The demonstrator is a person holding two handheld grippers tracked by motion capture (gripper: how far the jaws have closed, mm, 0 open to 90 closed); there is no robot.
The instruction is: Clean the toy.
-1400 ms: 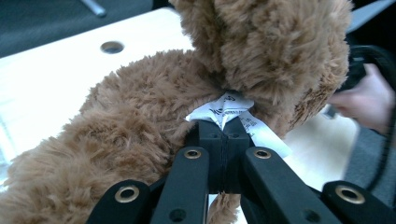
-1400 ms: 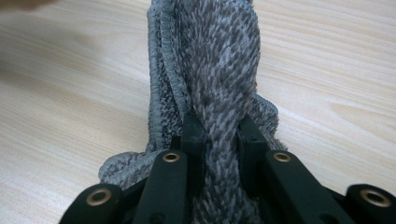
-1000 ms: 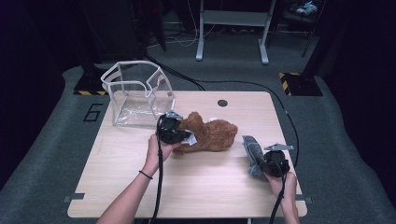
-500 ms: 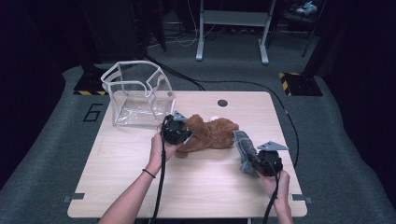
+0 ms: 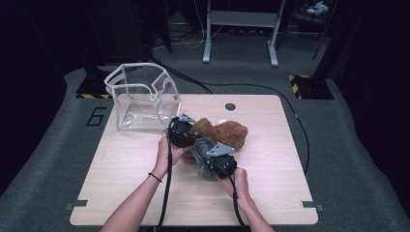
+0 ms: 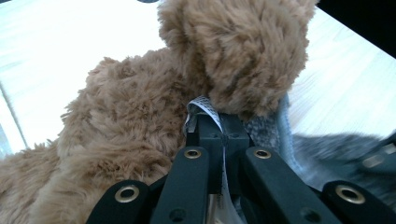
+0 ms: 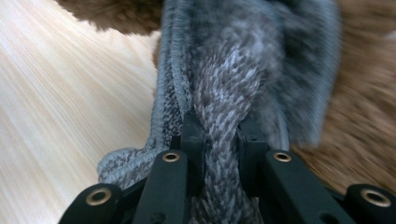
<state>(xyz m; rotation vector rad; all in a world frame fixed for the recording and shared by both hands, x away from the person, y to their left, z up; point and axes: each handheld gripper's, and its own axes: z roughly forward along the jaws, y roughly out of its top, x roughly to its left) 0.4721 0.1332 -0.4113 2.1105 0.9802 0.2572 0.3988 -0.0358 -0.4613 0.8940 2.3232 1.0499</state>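
- Your bench [image 5: 270, 193] is pale wood with a dark round hole [image 5: 230, 106] near its far edge; grey carpet and dark stands surround it.
- A clear plastic box [image 5: 142, 99] stands open at the bench's 10 o'clock corner, just beside your left hand.
- The brown teddy bear [image 5: 227, 134] lies at mid-bench.
- Your left gripper [image 6: 219, 135] has its fingers pressed together on the bear's white tag [image 6: 204, 106].
- Your right gripper [image 7: 223, 140] pinches the grey knitted cloth [image 7: 233, 88], which touches the bear at its 7 o'clock side.
- Black cables [image 5: 270, 89] trail across the floor at 12 o'clock.
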